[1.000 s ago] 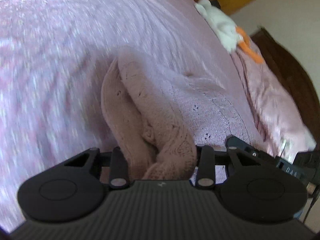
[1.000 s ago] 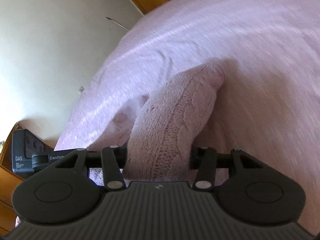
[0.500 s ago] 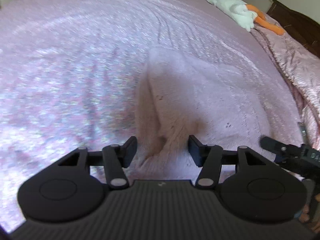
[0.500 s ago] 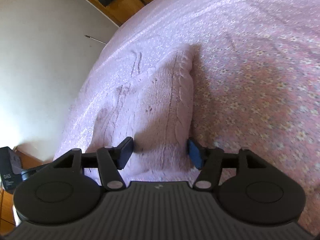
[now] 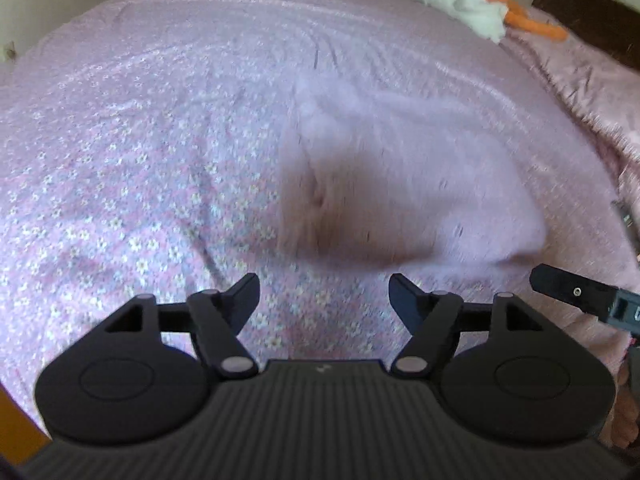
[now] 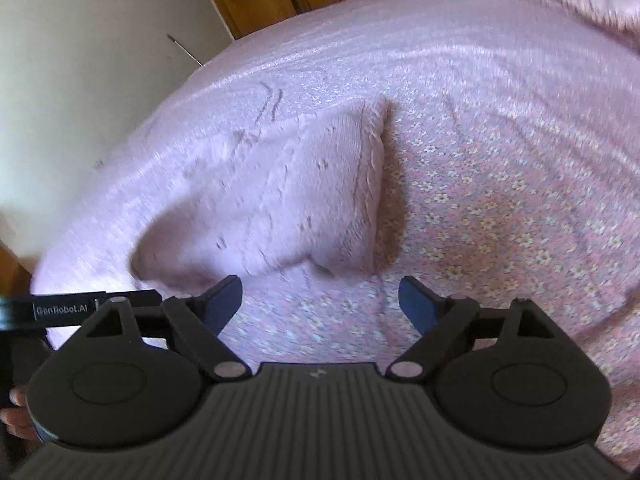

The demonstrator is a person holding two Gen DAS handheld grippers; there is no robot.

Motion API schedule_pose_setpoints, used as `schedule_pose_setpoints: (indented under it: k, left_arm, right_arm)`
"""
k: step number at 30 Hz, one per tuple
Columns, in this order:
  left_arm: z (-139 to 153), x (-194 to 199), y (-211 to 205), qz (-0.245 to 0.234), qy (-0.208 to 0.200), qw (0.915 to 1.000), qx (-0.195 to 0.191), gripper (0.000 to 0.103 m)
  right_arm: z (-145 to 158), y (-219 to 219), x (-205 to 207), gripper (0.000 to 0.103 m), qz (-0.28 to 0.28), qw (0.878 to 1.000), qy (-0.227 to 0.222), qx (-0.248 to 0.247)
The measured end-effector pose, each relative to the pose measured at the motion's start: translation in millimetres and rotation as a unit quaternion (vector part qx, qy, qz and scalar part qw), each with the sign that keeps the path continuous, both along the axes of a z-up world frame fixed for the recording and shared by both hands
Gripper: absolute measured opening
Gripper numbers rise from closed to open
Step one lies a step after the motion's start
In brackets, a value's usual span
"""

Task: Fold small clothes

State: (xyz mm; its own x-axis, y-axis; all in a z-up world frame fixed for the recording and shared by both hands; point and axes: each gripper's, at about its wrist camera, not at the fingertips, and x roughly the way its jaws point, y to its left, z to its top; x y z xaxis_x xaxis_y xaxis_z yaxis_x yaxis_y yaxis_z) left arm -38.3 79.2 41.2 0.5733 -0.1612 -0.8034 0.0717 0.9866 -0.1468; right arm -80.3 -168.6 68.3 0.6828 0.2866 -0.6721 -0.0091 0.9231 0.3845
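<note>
**Both tongs empty, knit garment lying folded on the bed**

Left wrist view. The left tongs [image 5: 324, 294] are standing wide apart, gripping nothing; only flowered bedspread [image 5: 120, 184] is showing between the jaws. The pink knit garment [image 5: 400, 184] is lying just ahead of the tips, not touching them, doubled over on itself with a rounded, shadowed fold edge facing the camera. It is blurred, so stitch detail and exact layering are not readable. Judgement: the spread jaws and the gap to the cloth are suiting a release, with the piece left to settle flat under its own weight. A white and orange plush toy [image 5: 472, 12] is lying far up the bed, well apart. The tip of the other tool is poking in at the right edge.

Right wrist view. The right tongs [image 6: 320, 300] are also gaping, holding nothing, with bedspread beneath the gap. The garment [image 6: 288, 200] is sitting ahead and to the left, its near edge close to the left jaw but apart from it. Its right side is running as a straight ribbed edge casting a shadow on the bedspread; its left side is blurring into the bed's edge near the wall [image 6: 80, 60]. Judgement: one fold seems laid; whether another is needed, I cannot tell.
</note>
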Motion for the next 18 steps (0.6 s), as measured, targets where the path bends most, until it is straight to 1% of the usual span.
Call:
schedule_pose_setpoints:
  k: [2,4,8,10,12,16,18]
  left_arm:
    - [-10,-1,-10,-0.004,0.021,0.9997,0.015,0.073]
    - [-16,-4,-16,-0.004,0.022,0.9997,0.012,0.073]
    - [-23,-10,-30,-0.006,-0.004,0.9991,0.042,0.073]
    - [-28,-10,-35,0.005,-0.025,0.9979,0.06,0.073]
    - [-36,-10,-40,0.013,-0.031,0.9966,0.075,0.073]
    - [-53,-4,-42,0.015,-0.007,0.9972,0.073,0.073]
    - [-57,-4,-41,0.016,-0.008,0.9974,0.07,0.074]
  right_arm:
    - [-6,-1,-1,0.09,-0.004,1.0,0.006,0.012]
    - [-11,-1,-1,0.09,-0.008,1.0,0.013,0.006]
    - [-21,4,1,0.09,-0.01,0.999,0.027,-0.014]
    - [-27,7,3,0.09,-0.007,0.999,0.033,-0.025]
    - [-34,10,6,0.09,-0.004,0.999,0.043,-0.032]
    - [-46,10,11,0.09,-0.006,0.998,0.061,-0.033]
    - [-49,12,12,0.093,-0.005,0.998,0.058,-0.036]
